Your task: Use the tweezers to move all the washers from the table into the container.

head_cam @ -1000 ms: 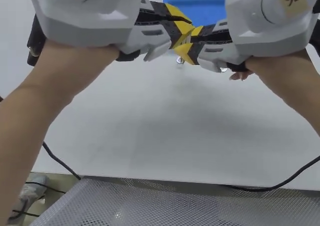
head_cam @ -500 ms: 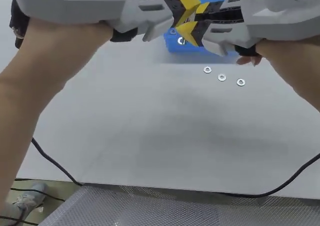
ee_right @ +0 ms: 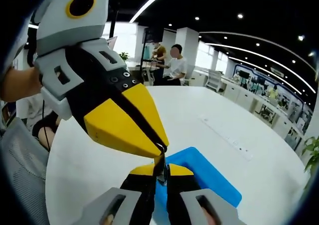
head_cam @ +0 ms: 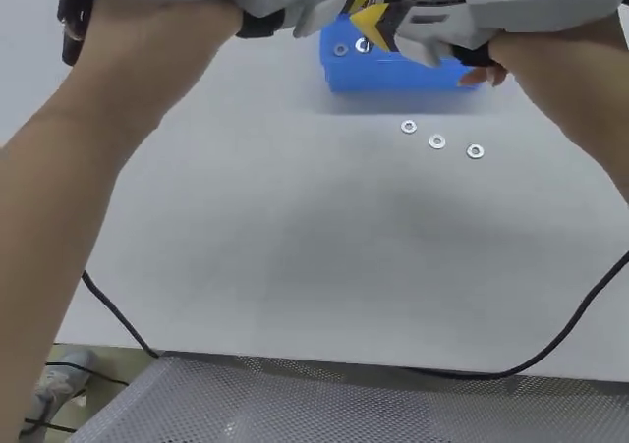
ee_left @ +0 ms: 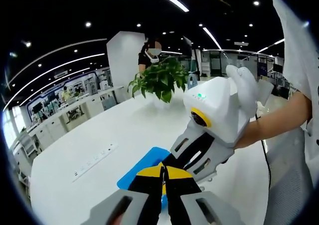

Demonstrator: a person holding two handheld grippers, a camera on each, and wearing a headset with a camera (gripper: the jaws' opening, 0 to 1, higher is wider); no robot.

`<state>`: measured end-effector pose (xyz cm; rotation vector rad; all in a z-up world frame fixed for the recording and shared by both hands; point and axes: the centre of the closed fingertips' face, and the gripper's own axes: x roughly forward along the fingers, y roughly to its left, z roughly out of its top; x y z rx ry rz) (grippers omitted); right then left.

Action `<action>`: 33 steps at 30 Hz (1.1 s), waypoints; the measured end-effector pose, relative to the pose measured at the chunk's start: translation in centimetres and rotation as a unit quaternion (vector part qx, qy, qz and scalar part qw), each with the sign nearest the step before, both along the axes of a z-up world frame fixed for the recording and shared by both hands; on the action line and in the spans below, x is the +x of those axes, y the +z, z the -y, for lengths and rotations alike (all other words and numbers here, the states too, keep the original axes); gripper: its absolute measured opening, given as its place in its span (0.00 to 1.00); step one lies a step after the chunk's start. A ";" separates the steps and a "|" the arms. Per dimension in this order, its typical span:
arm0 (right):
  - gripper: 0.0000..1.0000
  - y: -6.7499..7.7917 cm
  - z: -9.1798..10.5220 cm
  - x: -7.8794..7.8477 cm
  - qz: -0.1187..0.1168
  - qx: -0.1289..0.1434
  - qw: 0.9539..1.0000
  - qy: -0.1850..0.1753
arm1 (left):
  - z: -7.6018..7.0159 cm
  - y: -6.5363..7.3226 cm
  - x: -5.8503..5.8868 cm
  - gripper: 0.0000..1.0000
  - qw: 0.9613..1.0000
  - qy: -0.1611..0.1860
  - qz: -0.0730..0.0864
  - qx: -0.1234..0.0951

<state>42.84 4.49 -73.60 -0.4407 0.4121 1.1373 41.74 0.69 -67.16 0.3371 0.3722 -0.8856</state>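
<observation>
- Washers: three are seen in a slanting row on the white table, right of centre in the head view, just below the blue container; another washer lies inside the container near its left end.
- Left gripper, top of the head view: the jaws are pressed together; whether anything is held cannot be told.
- Right gripper, tip to tip with it above the container: the jaws are closed on the thin tweezers.
</observation>
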 end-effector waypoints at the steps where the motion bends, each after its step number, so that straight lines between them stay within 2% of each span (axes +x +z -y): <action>1: 0.03 -0.3 0.0 0.3 -0.001 -0.002 1.000 -0.001 | 0.0 -0.4 0.3 0.00 1.000 0.001 -0.001 0.001; 8: 0.03 -2.3 -0.3 1.3 -0.016 -0.014 1.000 0.000 | -0.6 -2.4 1.6 0.00 1.000 0.014 -0.017 0.003; 19: 0.03 -4.2 -0.6 2.1 -0.023 -0.031 0.999 0.001 | -1.1 -3.9 2.4 0.00 0.999 0.023 -0.029 0.009; 22: 0.03 -4.0 -0.5 2.3 -0.027 -0.028 0.999 -0.004 | -1.1 -3.8 2.6 0.00 0.999 0.026 -0.028 0.001; 26: 0.04 -4.0 -0.5 2.4 -0.035 -0.023 0.999 -0.005 | -1.0 -3.8 2.6 0.00 0.999 0.026 -0.028 0.002; 28: 0.04 -3.8 -0.4 2.1 -0.048 -0.014 0.999 -0.008 | -0.9 -3.6 2.4 0.00 0.999 0.024 -0.026 0.003; 31: 0.05 -2.7 0.0 2.0 -0.048 0.008 0.999 -0.022 | -0.8 -2.8 2.1 0.00 0.999 0.027 -0.021 -0.008; 33: 0.06 -2.0 0.3 1.8 -0.046 0.017 0.998 -0.026 | -0.6 -1.8 1.7 0.00 0.999 0.028 -0.016 -0.025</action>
